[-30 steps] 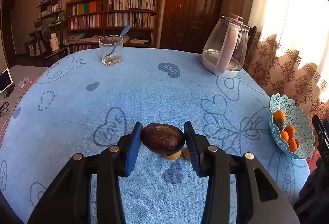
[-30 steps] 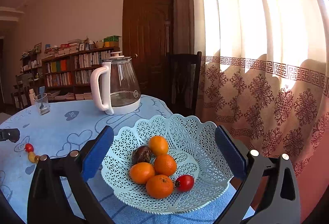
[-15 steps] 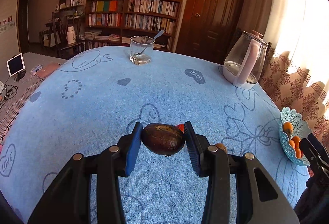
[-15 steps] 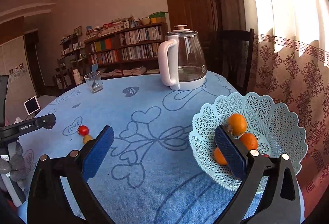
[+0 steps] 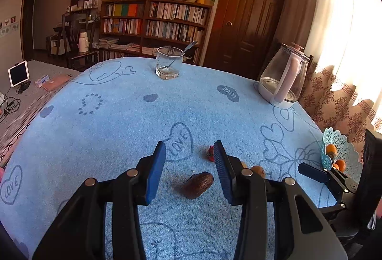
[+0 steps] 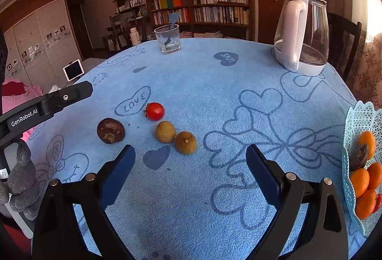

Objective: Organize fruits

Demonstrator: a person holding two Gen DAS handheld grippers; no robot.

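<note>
A dark brown fruit (image 5: pixel 198 184) (image 6: pixel 110 130) lies on the blue tablecloth, free of any grip. My left gripper (image 5: pixel 189 147) hovers just above it, jaws apart with nothing between the pads. Its finger (image 6: pixel 71 94) shows at the left of the right wrist view. A red tomato (image 6: pixel 155 111) (image 5: pixel 210 156) and two yellow-brown fruits (image 6: pixel 165 131) (image 6: pixel 185 142) lie close together. My right gripper (image 6: pixel 190 150) hangs in front of them, jaws wide and closing, with nothing between them. The pale blue lattice basket (image 6: pixel 360 121) (image 5: pixel 339 143) at the right holds oranges (image 6: pixel 359 182).
A glass with a spoon (image 5: pixel 169 65) (image 6: pixel 167 41) stands at the table's far side. A glass kettle (image 5: pixel 284 81) (image 6: pixel 302 40) stands at the far right, a dark chair (image 6: pixel 343 40) behind it. A grey plush toy (image 6: pixel 22 181) sits at the table's left edge.
The dark fruit was between the left pads and now lies on the cloth below them. The right gripper swung left from the basket to the loose fruits, its jaws a little narrower.
</note>
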